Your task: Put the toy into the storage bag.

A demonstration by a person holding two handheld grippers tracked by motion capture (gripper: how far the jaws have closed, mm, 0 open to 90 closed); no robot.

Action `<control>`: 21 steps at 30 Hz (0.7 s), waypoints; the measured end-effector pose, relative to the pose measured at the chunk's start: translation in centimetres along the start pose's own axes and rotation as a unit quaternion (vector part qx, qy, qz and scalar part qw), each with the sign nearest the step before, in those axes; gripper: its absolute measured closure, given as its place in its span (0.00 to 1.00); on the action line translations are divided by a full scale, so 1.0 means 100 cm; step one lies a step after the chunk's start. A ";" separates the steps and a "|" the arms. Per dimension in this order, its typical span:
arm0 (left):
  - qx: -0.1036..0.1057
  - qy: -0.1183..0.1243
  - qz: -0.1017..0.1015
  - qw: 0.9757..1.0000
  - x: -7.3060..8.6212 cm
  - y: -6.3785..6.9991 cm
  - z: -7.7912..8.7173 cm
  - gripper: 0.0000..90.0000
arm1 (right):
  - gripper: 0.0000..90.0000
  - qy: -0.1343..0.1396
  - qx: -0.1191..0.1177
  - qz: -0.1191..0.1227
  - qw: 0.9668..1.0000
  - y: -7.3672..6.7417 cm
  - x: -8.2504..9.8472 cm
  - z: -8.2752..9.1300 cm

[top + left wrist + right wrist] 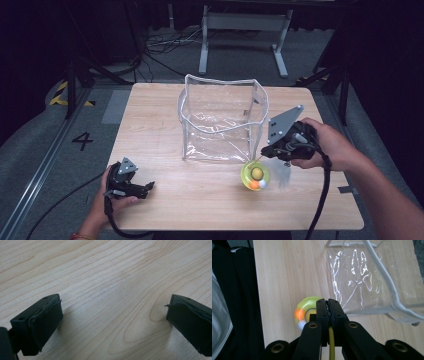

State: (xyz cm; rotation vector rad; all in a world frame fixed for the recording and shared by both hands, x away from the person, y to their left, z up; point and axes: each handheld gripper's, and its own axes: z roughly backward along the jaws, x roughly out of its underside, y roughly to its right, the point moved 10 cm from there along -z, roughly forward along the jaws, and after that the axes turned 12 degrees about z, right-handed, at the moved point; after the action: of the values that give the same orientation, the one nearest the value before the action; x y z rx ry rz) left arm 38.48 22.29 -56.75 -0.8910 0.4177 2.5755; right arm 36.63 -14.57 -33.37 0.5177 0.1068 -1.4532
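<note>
dark room, grey floor [30, 150] with a "4" [82, 141] on it | light wood table [160, 200] | clear bag [222, 120] upright mid-table | right gripper [267, 150] jaws clamped on a yellow cord, toy [255, 175] dangling just by the bag | left gripper [149, 187] jaws wide, empty

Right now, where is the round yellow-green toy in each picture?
High view: the round yellow-green toy sits low and right of middle, under the right gripper, in front of the clear bag.
Left gripper view: not in it; bare table between open jaws.
Right gripper view: the toy is at the middle, behind the shut jaws.
Shared landmark: the wooden table.
</note>
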 end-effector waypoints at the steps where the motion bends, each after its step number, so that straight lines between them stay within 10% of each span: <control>1: 0.000 0.000 0.000 1.000 0.000 0.000 0.000 0.01 | 0.98 -0.002 0.003 -0.005 1.000 0.001 0.005 0.004; 21: 0.000 0.000 0.001 1.000 0.000 0.000 0.000 0.01 | 0.98 -0.028 0.044 -0.073 0.996 0.033 0.062 0.060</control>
State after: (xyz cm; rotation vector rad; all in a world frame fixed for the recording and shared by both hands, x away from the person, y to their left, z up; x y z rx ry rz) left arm 38.45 22.28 -56.75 -0.8906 0.4185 2.5786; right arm 39.17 -22.60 -29.50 0.5500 0.0365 -1.6203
